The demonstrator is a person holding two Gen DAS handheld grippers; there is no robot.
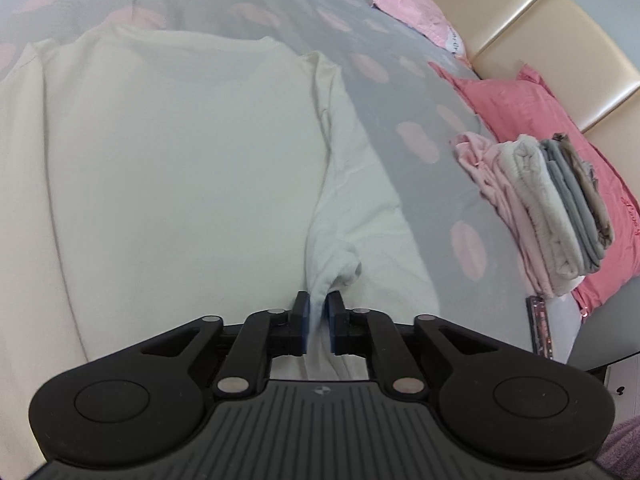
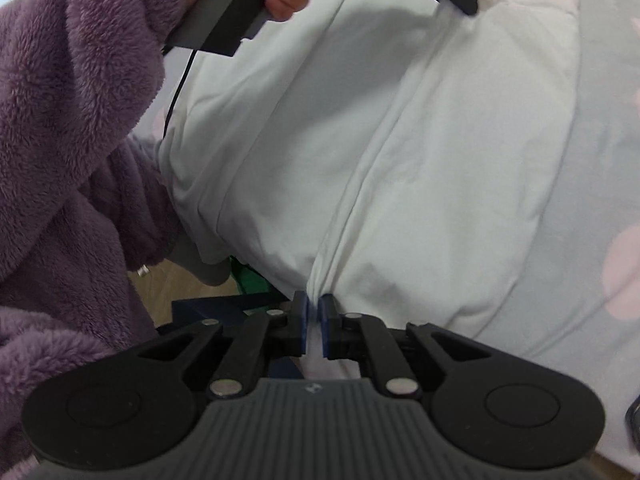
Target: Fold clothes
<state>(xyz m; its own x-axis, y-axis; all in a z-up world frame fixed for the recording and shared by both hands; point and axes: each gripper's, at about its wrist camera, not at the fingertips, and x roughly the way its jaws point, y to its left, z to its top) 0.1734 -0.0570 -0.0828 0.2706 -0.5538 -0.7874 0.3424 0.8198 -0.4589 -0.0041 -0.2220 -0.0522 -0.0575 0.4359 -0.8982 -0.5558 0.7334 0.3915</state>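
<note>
A white long-sleeved shirt point(image 1: 180, 152) lies spread flat on the bed, collar far from me. My left gripper point(image 1: 319, 307) is shut on a bunched bit of the shirt near its right sleeve. The same shirt fills the right wrist view point(image 2: 400, 160). My right gripper point(image 2: 314, 312) is shut on a pinched fold of the shirt at its near edge, by the side of the bed. The left gripper also shows in the right wrist view point(image 2: 466, 4) at the top, held in a hand and pinching the cloth.
The bed has a grey cover with pink blotches point(image 1: 400, 92). A stack of folded clothes point(image 1: 540, 204) leans on a pink pillow point(image 1: 532, 100) by the beige headboard point(image 1: 560, 20). A purple fleece sleeve point(image 2: 72, 140) fills the left of the right wrist view.
</note>
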